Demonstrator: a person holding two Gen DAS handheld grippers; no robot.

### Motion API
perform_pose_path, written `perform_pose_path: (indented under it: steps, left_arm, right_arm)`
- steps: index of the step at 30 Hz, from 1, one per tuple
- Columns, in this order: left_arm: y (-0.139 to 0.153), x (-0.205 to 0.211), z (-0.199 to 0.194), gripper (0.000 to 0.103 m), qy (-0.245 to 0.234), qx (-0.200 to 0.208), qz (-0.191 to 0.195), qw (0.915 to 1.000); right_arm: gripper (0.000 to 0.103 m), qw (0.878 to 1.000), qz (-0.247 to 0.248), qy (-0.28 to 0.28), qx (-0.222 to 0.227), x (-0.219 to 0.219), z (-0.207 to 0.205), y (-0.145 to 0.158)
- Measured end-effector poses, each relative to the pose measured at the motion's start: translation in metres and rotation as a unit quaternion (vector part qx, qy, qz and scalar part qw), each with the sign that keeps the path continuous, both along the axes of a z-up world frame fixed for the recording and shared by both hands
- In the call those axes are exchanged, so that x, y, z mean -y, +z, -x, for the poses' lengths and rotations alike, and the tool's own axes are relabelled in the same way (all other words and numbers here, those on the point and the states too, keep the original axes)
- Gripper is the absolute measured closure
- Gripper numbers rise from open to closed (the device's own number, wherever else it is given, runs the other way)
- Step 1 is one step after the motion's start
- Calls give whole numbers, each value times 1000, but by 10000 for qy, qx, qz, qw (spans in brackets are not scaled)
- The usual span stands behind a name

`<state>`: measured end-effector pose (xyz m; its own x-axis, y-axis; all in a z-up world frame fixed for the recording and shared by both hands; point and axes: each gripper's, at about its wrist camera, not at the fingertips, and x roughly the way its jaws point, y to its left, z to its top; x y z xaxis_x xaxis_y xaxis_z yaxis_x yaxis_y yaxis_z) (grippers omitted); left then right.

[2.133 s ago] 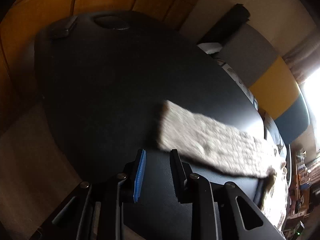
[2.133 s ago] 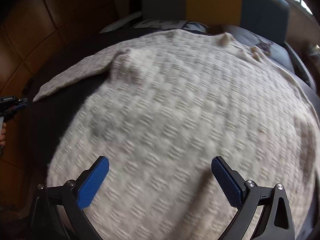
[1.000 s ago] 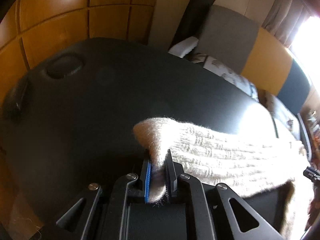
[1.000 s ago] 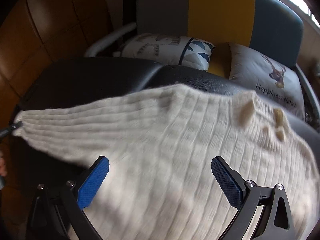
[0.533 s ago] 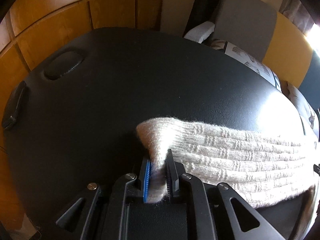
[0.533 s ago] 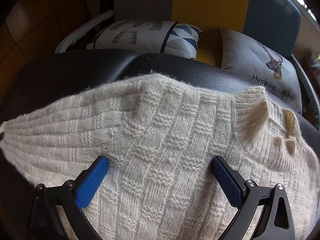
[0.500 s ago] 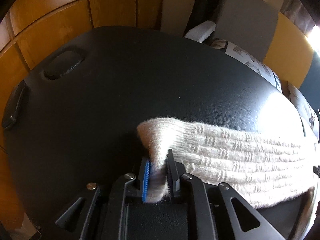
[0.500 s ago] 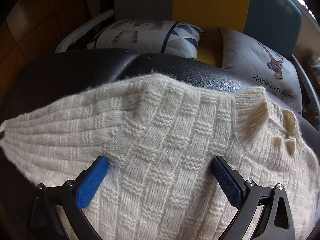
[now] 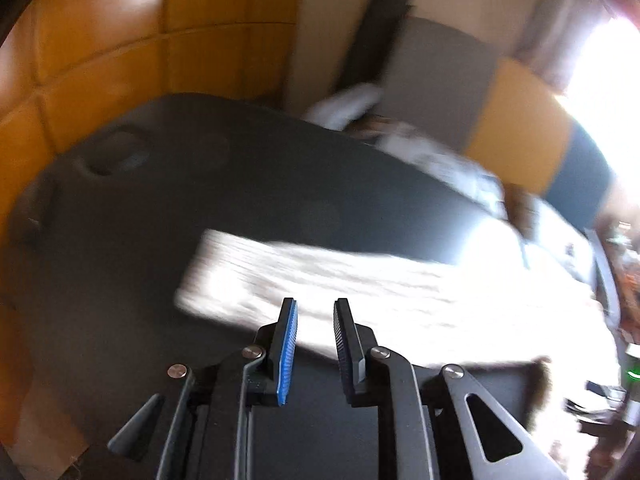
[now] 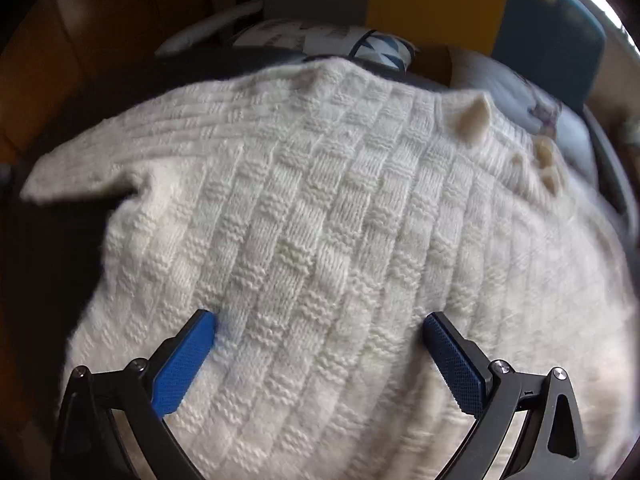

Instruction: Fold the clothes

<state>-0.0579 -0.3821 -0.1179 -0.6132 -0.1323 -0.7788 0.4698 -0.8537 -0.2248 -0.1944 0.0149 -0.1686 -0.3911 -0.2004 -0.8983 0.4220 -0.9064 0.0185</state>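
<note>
Black padded table (image 9: 280,184), oval recess (image 9: 116,158) near far end. Orange padded wall panels (image 9: 100,52) at left. Sofa back (image 9: 516,128) in grey, yellow, teal blocks; patterned cushions (image 10: 328,40) on seat. Bright window glare (image 9: 608,68) at right.
</note>
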Motion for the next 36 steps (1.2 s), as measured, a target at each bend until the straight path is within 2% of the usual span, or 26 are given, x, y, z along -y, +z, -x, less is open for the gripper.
perform_pose_path:
  steps: [2,4,7,9,11,15,16,18,19,21,24,26,28,31,34,36]
  left_arm:
    - [2,-49,0,85,-537,-65,-217,9983]
    - [3,-99,0,85,-1081,-126,-433,9931]
    - [2,-172,6,85,-1864,-189,-720,9797]
    - [-7,-217,20,85,-2281,-151,-823,9700]
    - [-12,-262,12,85,-2644,-50,-875,9604]
    - [-18,-337,-12,85,-3271,177,-668,9425]
    - [-25,-350,-2,85,-3383,223,-578,9390]
    - [-36,-372,17,85,-3581,323,-415,9322]
    - [-37,-381,12,85,-3649,367,-329,9297]
    - [-39,-394,6,85,-3749,481,-75,9258]
    - [-43,-397,6,85,-3706,520,-23,9273]
    - [-46,-399,5,83,-3674,544,7,9285]
    - [-48,-401,5,83,-3642,568,36,9296]
    - [-52,-403,4,81,-3594,604,80,9312]
    - [-54,-407,3,80,-3527,600,136,9337]
    - [-55,-410,2,78,-3504,583,229,9345]
  right_arm:
    - [0,9998,170,-57,-14,-6,-4,4]
    - [0,9996,275,-63,3,-10,-10,9]
    - [0,9990,433,-72,28,-17,-18,16]
    - [0,9978,644,-128,-25,-36,-34,25]
    - [0,9955,912,-256,-66,-64,-52,36]
    - [0,9871,1252,-976,-212,-153,-80,55]
    - [0,9824,1322,-1293,-281,-184,-88,58]
    - [0,9696,1457,-1923,-418,-245,-104,65]
    - [0,9615,1522,-2235,-486,-276,-112,69]
    - [0,9453,1184,-2959,-700,-335,-130,77]
    - [0,9357,288,-3383,-961,-385,-159,82]
    - [0,9318,-34,-3484,-1016,-405,-171,81]
    - [0,9311,-126,-3512,-980,-418,-175,79]
    - [0,9302,55,-3509,-1080,-430,-169,79]
    - [0,9292,24,-3504,-1179,-434,-146,79]
    - [0,9324,-44,-3456,-1058,-433,-129,73]
